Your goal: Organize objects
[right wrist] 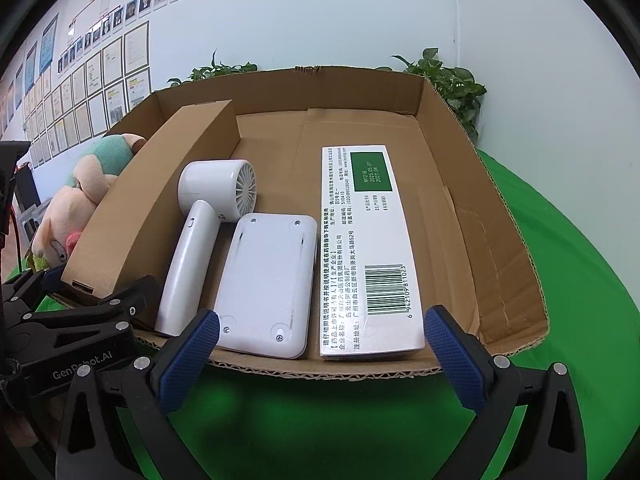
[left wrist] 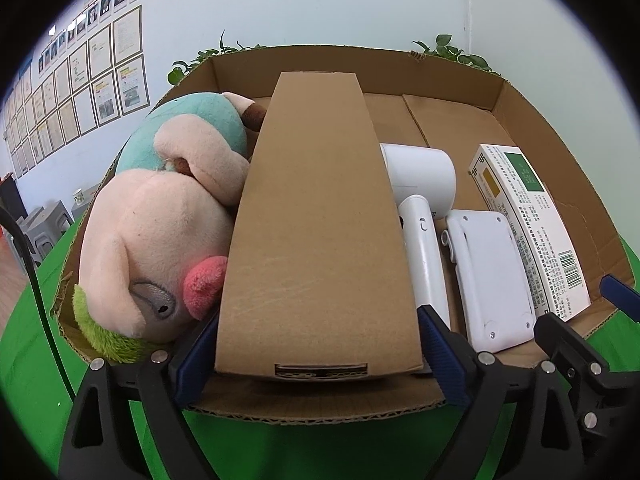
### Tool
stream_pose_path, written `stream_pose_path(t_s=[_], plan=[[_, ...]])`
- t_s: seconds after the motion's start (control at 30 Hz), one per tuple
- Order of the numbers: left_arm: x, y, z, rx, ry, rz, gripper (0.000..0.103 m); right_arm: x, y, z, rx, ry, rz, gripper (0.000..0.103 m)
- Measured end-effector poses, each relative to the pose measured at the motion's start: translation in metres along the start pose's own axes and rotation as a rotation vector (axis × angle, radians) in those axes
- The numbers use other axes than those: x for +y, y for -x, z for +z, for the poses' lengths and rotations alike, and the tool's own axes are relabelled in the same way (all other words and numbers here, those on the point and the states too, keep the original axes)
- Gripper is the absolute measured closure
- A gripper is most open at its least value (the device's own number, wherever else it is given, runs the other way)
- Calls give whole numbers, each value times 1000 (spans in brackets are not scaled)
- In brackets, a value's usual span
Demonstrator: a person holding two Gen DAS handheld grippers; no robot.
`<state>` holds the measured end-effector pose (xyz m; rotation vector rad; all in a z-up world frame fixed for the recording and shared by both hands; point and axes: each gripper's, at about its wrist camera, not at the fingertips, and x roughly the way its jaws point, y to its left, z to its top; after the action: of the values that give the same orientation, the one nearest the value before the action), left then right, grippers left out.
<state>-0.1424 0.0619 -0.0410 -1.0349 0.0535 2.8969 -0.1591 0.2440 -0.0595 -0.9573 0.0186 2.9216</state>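
A shallow cardboard tray lies on a green cloth. In it are a long brown cardboard box, a white hair dryer, a flat white device and a white medicine box. A pink plush toy lies left of the brown box. My left gripper has its fingers against both sides of the brown box's near end. My right gripper is open and empty at the tray's near edge, in front of the flat device and medicine box. The brown box also shows in the right wrist view.
Green cloth surrounds the tray. Potted plants stand behind it against a pale wall with framed papers. A black cable hangs at the left. The right part of the tray floor is bare.
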Motion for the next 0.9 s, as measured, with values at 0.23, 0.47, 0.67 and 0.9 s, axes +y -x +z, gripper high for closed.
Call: stream_pose_path(t_s=[0.23, 0.47, 0.67, 0.9], plan=[[0, 0, 0, 0, 0, 0, 11, 2, -1, 0, -1, -5, 8, 0], [-1, -2, -2, 14, 5, 8, 7, 2, -1, 0, 4, -6, 8, 0], [-2, -2, -3, 19, 5, 12, 6, 1, -3, 1, 5, -7, 15, 0], [-1, -1, -3, 19, 4, 12, 6, 1, -4, 2, 6, -6, 14, 0]])
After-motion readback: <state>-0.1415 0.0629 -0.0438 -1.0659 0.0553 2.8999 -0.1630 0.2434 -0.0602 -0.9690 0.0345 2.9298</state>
